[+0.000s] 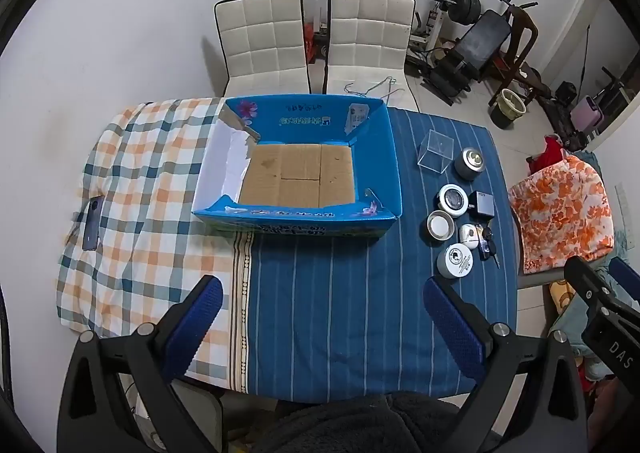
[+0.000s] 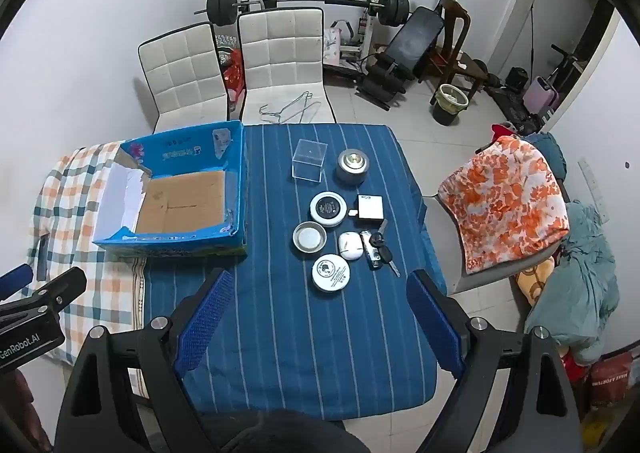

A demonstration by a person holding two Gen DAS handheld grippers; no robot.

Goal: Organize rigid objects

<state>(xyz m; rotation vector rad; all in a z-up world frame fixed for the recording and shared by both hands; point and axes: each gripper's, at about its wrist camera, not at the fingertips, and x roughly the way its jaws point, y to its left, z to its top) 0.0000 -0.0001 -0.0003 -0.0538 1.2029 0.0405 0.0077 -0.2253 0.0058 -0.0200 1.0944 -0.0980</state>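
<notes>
Dark phone (image 1: 93,223) half-sunk in checked cloth (image 1: 152,189)

Hidden, cropped and unreadable parts

The near edge of the surface (image 1: 360,381) is covered by dark fabric (image 1: 360,425). The right tongs (image 1: 608,289) are cut off by the left-wrist view's right edge. Print on the blue box (image 1: 304,121) and on the white round tin (image 2: 330,273) cannot be read.

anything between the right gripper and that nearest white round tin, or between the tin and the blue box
Nothing visible blocks either path. The right gripper hangs open above bare striped cloth, with the white tin just beyond its fingertips. From the tin to the blue box only cloth lies between; the box's side wall must be cleared.
</notes>
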